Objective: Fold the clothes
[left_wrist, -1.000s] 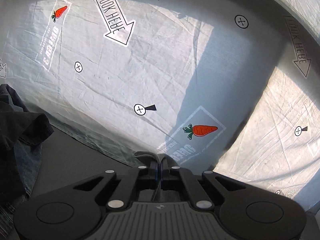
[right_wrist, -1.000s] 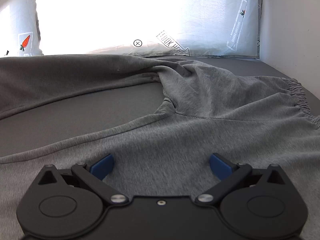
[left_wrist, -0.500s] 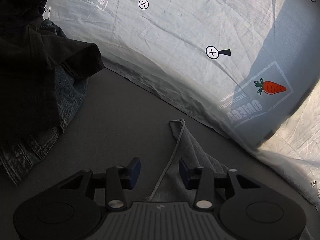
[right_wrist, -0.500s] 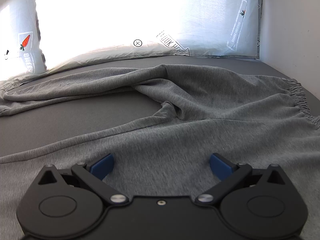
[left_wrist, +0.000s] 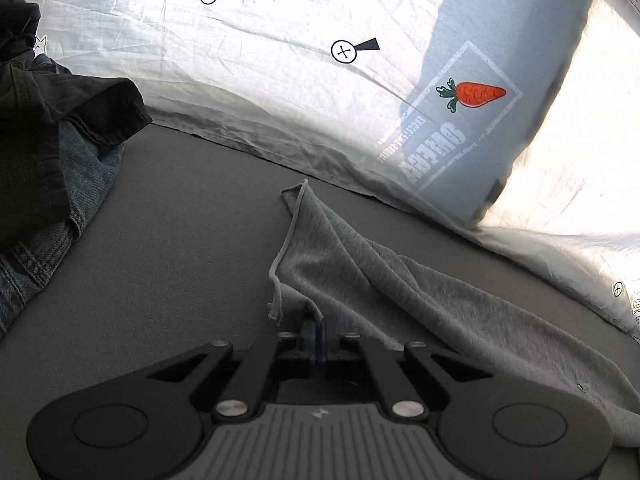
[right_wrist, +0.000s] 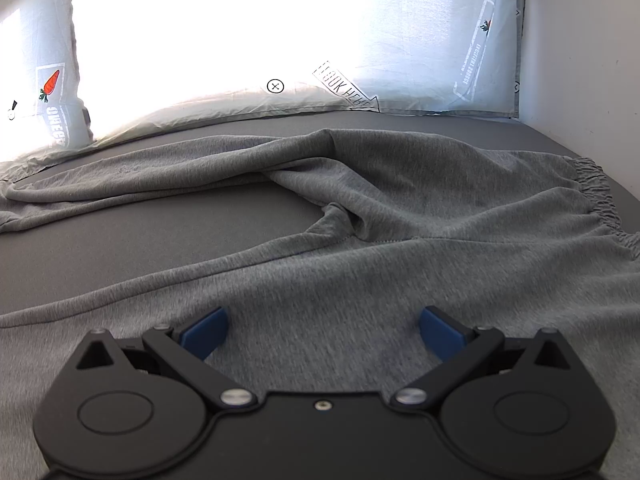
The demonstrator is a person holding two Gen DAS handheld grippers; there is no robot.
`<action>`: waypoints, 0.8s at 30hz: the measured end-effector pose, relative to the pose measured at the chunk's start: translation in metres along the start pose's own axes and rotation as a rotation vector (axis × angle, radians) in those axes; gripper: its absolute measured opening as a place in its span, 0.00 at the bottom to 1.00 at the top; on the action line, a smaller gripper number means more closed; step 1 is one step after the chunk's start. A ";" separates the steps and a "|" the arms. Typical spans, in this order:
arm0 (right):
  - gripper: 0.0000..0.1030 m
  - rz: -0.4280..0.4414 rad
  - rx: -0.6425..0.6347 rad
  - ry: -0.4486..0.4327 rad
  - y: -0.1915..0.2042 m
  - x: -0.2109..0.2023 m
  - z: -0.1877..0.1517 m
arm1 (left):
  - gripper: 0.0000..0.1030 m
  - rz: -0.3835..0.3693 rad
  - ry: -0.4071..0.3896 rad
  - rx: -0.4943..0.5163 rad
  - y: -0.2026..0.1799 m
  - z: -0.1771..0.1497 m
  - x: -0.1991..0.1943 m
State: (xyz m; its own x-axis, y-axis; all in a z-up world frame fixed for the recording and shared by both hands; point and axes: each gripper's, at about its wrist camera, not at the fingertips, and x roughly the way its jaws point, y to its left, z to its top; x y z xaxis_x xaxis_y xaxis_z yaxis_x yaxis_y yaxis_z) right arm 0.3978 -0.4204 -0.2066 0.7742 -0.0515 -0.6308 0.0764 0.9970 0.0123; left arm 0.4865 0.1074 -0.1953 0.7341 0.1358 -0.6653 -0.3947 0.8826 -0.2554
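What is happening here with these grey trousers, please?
A person is folding grey sweatpants on a dark grey surface. The left claw is shut on the hem of one leg, near a pile of dark clothes. The right claw hovers open over the other leg, gripping nothing.

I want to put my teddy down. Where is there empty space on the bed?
Bare dark sheet lies between the two legs of the grey sweatpants. More bare sheet sits between the trouser hem and the jeans pile. The right side is crowded with sweatpants.
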 end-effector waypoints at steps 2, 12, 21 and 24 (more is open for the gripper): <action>1.00 0.000 0.000 0.000 0.000 0.000 0.000 | 0.02 -0.013 -0.067 -0.002 0.003 0.009 -0.024; 1.00 0.001 0.001 0.000 0.000 0.000 0.000 | 0.02 0.151 -0.115 -0.064 0.039 0.022 -0.118; 1.00 0.005 -0.001 0.020 0.001 0.001 0.004 | 0.09 0.309 0.151 -0.024 0.053 -0.031 -0.095; 1.00 0.013 -0.006 0.051 0.001 0.003 0.009 | 0.32 0.277 0.131 0.015 0.033 -0.028 -0.104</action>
State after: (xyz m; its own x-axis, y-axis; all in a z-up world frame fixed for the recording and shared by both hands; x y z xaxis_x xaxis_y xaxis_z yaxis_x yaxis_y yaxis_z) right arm 0.4056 -0.4205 -0.2019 0.7419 -0.0352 -0.6695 0.0626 0.9979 0.0169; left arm 0.3817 0.1097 -0.1540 0.5217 0.3136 -0.7934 -0.5606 0.8271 -0.0417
